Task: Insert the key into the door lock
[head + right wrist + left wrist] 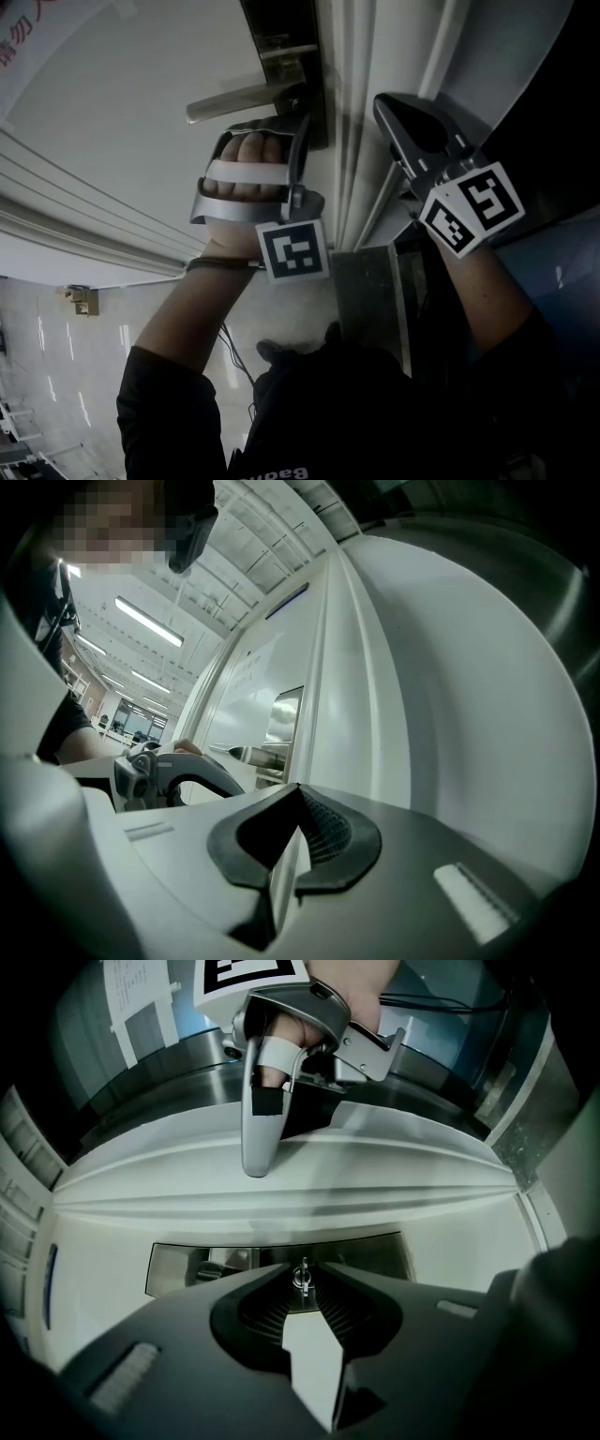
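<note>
A small metal key [302, 1279] is pinched at the tips of my left gripper [302, 1275], which is shut on it. The key points at the shiny lock plate [187, 1265] straight ahead; I cannot tell whether its tip is in the keyhole. In the head view my left gripper [298, 131] is tucked just under the silver lever handle [239, 98], against the dark lock plate [314, 75]. My right gripper [382, 103] rests off to the right by the door frame, shut with nothing in it [298, 789]. The lever [248, 754] also shows in the right gripper view.
White grooved frame mouldings [352, 141] run between the lock and my right gripper. A grey metal panel [370, 291] stands lower down by the frame. A paper notice [19, 47] hangs on the white door at the upper left. Tiled floor [56, 356] lies below.
</note>
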Motion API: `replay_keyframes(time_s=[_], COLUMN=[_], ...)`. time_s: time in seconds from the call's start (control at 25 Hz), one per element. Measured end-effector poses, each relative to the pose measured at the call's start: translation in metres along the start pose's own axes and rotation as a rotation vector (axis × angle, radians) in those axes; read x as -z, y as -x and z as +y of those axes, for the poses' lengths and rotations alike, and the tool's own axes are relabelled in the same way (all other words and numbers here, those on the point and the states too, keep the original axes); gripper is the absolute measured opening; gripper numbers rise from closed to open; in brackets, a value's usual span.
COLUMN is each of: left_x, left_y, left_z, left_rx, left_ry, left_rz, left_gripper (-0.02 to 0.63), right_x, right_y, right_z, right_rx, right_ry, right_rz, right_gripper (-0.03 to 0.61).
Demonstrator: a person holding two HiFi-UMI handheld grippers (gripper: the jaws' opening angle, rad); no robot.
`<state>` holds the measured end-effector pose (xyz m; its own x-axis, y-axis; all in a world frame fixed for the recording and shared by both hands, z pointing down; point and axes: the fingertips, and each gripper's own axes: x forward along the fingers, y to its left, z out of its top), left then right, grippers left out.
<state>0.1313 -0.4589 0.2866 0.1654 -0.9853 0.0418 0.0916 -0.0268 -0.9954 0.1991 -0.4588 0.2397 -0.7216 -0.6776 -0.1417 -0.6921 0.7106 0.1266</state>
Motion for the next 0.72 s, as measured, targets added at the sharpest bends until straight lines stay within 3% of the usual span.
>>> replay_keyframes(time_s=[0.72], left_x=[0.006], left_y=[0.028], left_z=[0.001], left_rx=[0.006], left_ry=[-0.008], left_rz=[-0.008], left_gripper=[0.097], right_x=[-0.003], right_y=[0.002], right_z=[0.017], right_rx=[0.003], right_ry=[-0.008], right_rz=[-0.013], right_gripper=[0.003])
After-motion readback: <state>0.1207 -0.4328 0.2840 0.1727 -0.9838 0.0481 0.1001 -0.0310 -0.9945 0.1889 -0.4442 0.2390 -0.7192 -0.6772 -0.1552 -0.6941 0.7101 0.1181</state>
